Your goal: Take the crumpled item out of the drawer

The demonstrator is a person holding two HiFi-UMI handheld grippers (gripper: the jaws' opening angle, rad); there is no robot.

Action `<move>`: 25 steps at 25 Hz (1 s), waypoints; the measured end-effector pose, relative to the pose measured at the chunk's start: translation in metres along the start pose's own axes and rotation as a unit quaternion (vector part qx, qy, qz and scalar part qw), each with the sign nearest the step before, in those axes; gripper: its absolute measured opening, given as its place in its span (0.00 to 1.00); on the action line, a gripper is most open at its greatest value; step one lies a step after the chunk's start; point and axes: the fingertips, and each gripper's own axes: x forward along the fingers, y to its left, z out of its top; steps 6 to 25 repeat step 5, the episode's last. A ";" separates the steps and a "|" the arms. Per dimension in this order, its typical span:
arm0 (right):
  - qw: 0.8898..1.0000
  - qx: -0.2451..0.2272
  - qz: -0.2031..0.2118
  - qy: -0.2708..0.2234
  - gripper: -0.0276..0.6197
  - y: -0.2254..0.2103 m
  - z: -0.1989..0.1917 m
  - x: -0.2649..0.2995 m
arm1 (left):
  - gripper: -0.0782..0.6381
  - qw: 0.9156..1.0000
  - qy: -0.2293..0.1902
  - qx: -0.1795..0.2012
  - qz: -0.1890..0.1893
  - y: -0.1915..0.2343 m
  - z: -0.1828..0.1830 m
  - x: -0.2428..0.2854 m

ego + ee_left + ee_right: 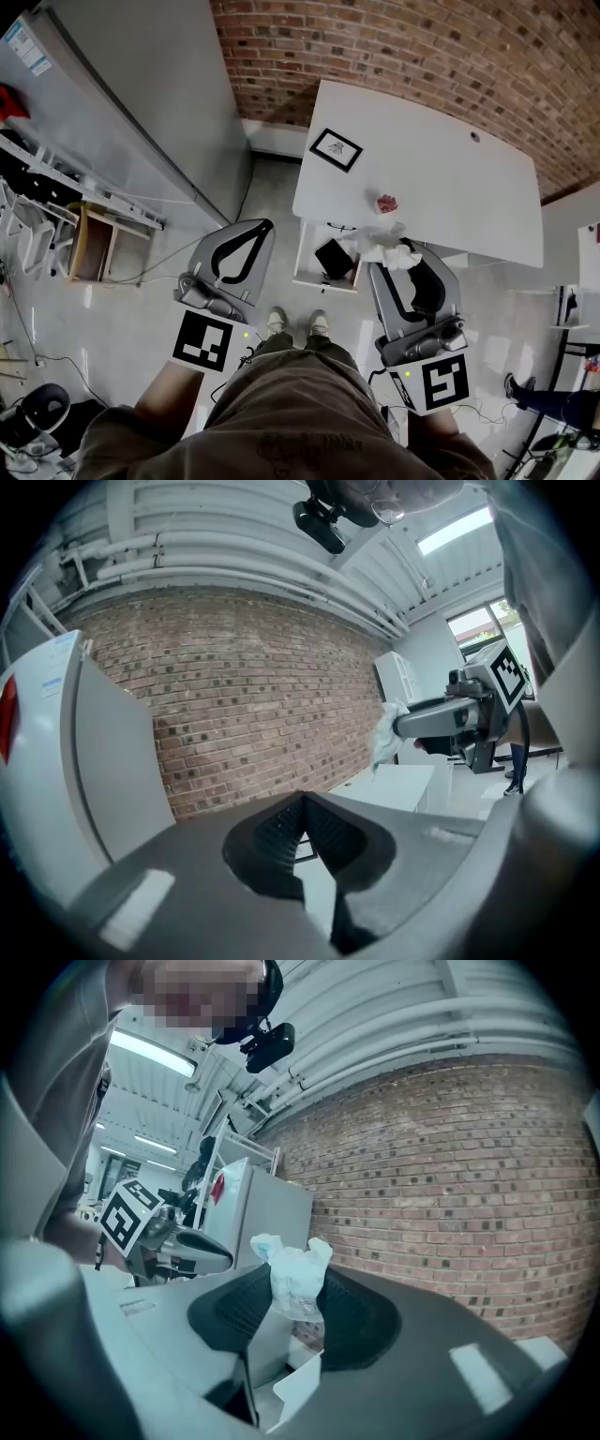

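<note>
Grey tongs, checkered marker cubes, brown shirt.

There were two claws, one left claw and one right claw. One white bench had one open drawer. Also counted were one crumpled white item, one black object, one framed card, one small pink object and two shoes.

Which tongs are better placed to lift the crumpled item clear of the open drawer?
Right. The right tongs are shut on the crumpled item at the drawer. The left tongs are shut on nothing, over the floor beside the drawer.
</note>
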 end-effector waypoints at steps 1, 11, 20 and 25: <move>1.000 0.000 0.000 0.000 0.32 0.000 0.000 0.000 | 0.11 1.000 0.000 -0.001 0.000 0.000 0.000 -0.001; 1.000 -0.001 -0.001 0.002 0.32 0.001 -0.001 -0.002 | 0.11 1.000 -0.002 -0.004 0.001 0.001 0.000 -0.003; 1.000 -0.001 -0.001 0.002 0.32 0.001 -0.001 -0.002 | 0.11 1.000 -0.002 -0.004 0.001 0.001 0.000 -0.003; 1.000 -0.001 -0.001 0.002 0.32 0.001 -0.001 -0.002 | 0.11 1.000 -0.002 -0.004 0.001 0.001 0.000 -0.003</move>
